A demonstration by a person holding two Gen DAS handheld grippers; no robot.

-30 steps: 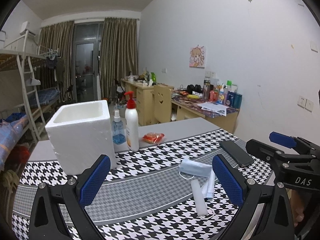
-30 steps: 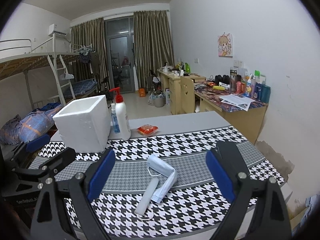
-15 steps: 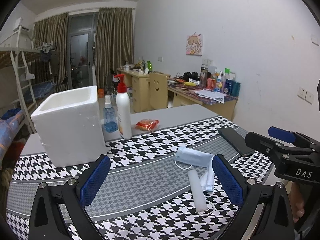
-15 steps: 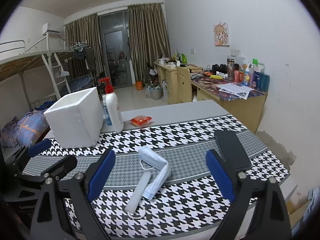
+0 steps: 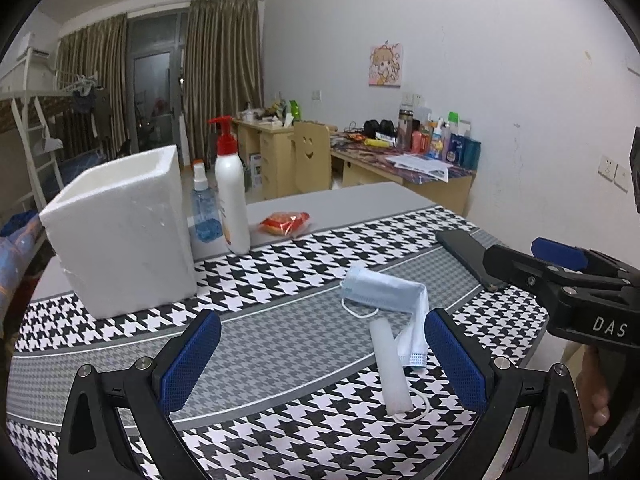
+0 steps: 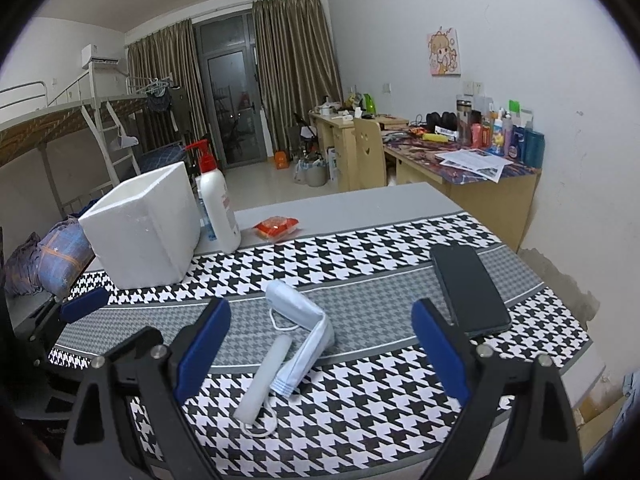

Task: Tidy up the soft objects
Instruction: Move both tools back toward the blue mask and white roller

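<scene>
A folded light blue face mask lies on the houndstooth tablecloth, with a white foam stick beside it across an ear loop. A white foam box stands open-topped at the left. My left gripper is open, its right pad next to the mask's hanging end. My right gripper is open above the near edge, the mask and stick between its fingers in view. The right gripper also shows from the side in the left wrist view.
A black phone lies at the table's right. A white pump bottle, a blue spray bottle and a red snack packet stand behind the box. Desks and a bunk bed fill the room beyond.
Both grippers have drawn back and shifted slightly; the phone now shows fully in the right wrist view. The mask, stick and box have not moved. Both stay open.
</scene>
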